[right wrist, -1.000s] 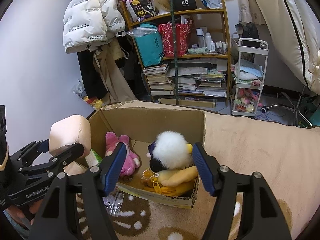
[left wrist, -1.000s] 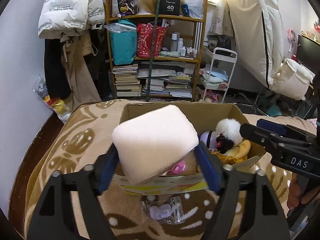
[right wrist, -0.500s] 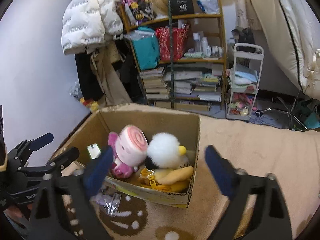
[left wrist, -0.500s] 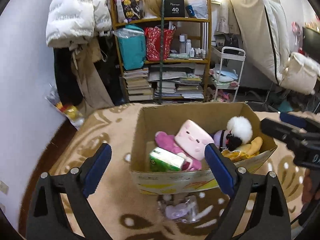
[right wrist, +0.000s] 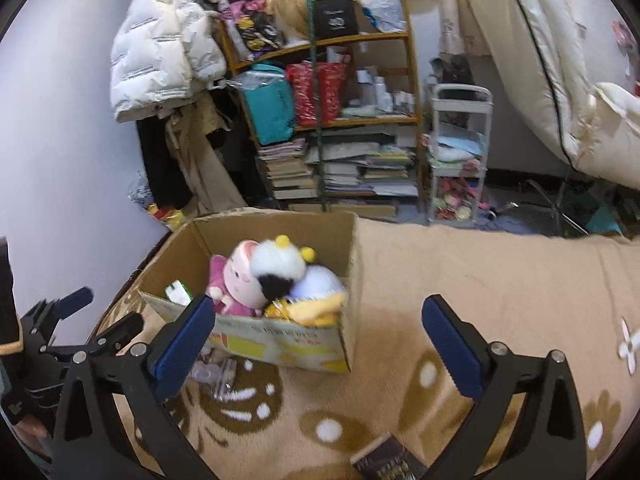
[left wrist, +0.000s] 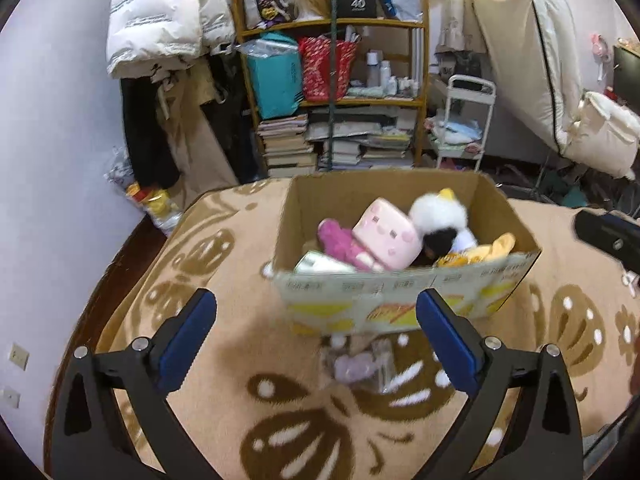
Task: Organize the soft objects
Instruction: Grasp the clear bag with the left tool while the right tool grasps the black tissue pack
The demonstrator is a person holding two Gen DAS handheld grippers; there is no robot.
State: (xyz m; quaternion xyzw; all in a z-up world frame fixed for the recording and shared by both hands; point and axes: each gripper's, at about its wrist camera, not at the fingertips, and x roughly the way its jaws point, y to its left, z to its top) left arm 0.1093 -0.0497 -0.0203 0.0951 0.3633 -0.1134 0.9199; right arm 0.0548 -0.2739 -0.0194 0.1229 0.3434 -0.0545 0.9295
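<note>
Brown cardboard box (left wrist: 404, 300) ahead is collecting plush toys (left wrist: 386, 236); left gripper (left wrist: 316, 334) and right gripper (right wrist: 316, 338) are opening wide, nothing between them.

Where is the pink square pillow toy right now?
In the left wrist view, the pink square pillow toy lies inside the cardboard box, between the magenta plush and white fluffy toy.

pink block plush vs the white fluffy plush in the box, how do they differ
The pink block plush is squarish and flat-faced, with a small printed face; the white fluffy plush is round and shaggy. The block plush is pale pink all over; the fluffy one is white with a black patch and yellow nubs on top. The block plush lies tilted at mid-box; the fluffy one sits nearer the right wall. Both rest in the cardboard box, touching.
</note>
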